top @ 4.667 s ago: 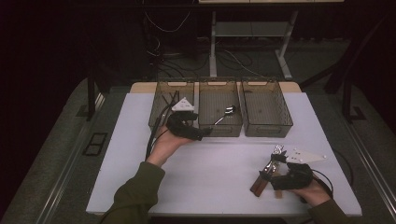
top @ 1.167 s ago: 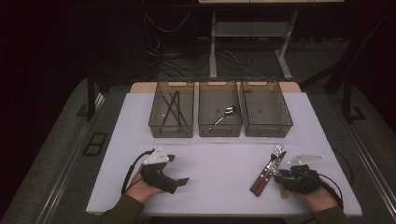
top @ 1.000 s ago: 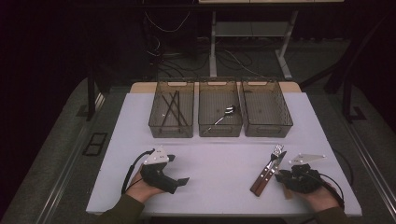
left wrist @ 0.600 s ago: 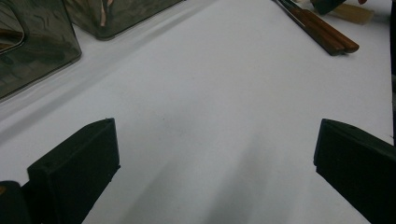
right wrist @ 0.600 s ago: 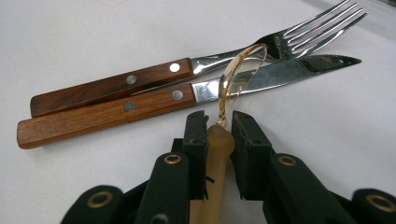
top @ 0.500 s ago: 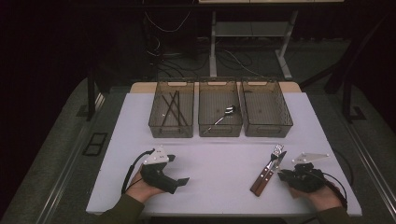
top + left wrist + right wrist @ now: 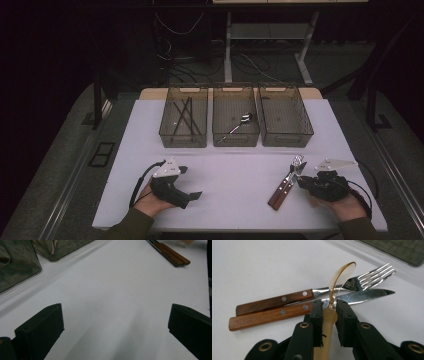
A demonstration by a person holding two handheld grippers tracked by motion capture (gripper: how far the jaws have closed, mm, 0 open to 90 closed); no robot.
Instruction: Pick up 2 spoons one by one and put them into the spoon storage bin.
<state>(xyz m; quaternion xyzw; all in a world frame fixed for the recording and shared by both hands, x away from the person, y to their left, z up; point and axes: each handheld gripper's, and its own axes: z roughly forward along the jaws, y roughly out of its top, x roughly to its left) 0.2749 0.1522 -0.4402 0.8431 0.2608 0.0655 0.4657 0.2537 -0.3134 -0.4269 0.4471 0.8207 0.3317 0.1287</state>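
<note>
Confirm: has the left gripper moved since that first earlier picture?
Yes. The left gripper has pulled back from the left bin to the table's near edge.

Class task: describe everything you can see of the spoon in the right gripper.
The spoon is a small one of clear amber plastic with a pale, cloudy handle. The right gripper has closed its black jaws on its neck, so the handle runs back between them. Its bowl stands edge-on, raised above a wooden-handled fork and knife lying side by side on the white table.
</note>
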